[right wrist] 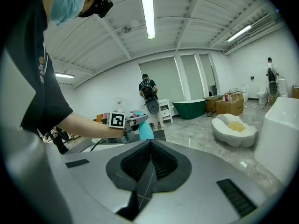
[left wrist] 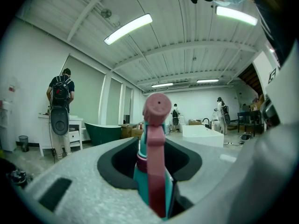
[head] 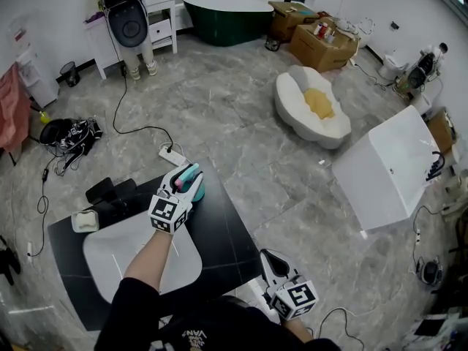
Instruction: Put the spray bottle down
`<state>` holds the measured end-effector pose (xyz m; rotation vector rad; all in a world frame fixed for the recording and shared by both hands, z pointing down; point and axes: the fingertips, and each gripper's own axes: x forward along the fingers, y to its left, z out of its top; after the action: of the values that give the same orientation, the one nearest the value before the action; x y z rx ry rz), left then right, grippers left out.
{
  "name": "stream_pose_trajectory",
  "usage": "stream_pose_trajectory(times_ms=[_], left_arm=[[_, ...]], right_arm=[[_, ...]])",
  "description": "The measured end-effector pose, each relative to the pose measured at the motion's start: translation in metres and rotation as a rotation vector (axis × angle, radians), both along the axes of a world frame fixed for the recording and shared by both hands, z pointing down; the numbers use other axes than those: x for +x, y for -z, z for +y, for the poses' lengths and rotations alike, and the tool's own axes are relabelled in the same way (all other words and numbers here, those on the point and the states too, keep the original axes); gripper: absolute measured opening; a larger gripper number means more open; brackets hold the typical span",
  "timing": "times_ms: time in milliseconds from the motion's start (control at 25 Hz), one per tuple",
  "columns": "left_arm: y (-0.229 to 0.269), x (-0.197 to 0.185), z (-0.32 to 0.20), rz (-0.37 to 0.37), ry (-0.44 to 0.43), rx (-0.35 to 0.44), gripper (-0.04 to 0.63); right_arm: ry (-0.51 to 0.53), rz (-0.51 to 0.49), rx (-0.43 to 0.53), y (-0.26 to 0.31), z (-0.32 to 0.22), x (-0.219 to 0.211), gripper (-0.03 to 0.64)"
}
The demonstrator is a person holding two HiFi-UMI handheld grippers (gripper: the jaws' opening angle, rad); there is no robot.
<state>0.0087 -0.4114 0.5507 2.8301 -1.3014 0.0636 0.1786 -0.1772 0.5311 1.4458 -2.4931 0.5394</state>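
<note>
A teal spray bottle (head: 196, 186) with a pink trigger head stands upright at the far corner of the black countertop (head: 227, 229). My left gripper (head: 186, 178) is shut on it. In the left gripper view the bottle (left wrist: 158, 174) fills the gap between the jaws, its pink nozzle pointing at the camera. The right gripper view shows the bottle (right wrist: 144, 131) and the left gripper (right wrist: 125, 122) from the side; whether the base touches the counter I cannot tell. My right gripper (head: 271, 257) hangs low by the counter's near right edge, its jaws (right wrist: 150, 144) together and holding nothing.
A white sink basin (head: 110, 258) is set in the counter, with a small white dish (head: 85, 221) at its left. On the floor are a power strip (head: 172, 153), cables, a white oval tub (head: 314, 108), a white box basin (head: 387, 168), a green bathtub (head: 230, 17) and a standing person (head: 131, 20).
</note>
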Motion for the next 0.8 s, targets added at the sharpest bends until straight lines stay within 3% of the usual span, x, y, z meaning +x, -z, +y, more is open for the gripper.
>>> stream_pose_trajectory(times_ms=[200, 520, 800], left_arm=[[-0.004, 0.003, 0.002, -0.029, -0.016, -0.004, 0.144], [-0.012, 0.002, 0.005, -0.034, -0.024, -0.043, 0.296], [-0.009, -0.003, 0.014, -0.063, -0.043, -0.05, 0.319]], right_arm=[[-0.009, 0.01, -0.004, 0.0, 0.001, 0.004, 0.003], [-0.012, 0.006, 0.004, 0.003, 0.004, 0.003, 0.004], [-0.012, 0.002, 0.022, 0.009, 0.007, 0.001, 0.005]])
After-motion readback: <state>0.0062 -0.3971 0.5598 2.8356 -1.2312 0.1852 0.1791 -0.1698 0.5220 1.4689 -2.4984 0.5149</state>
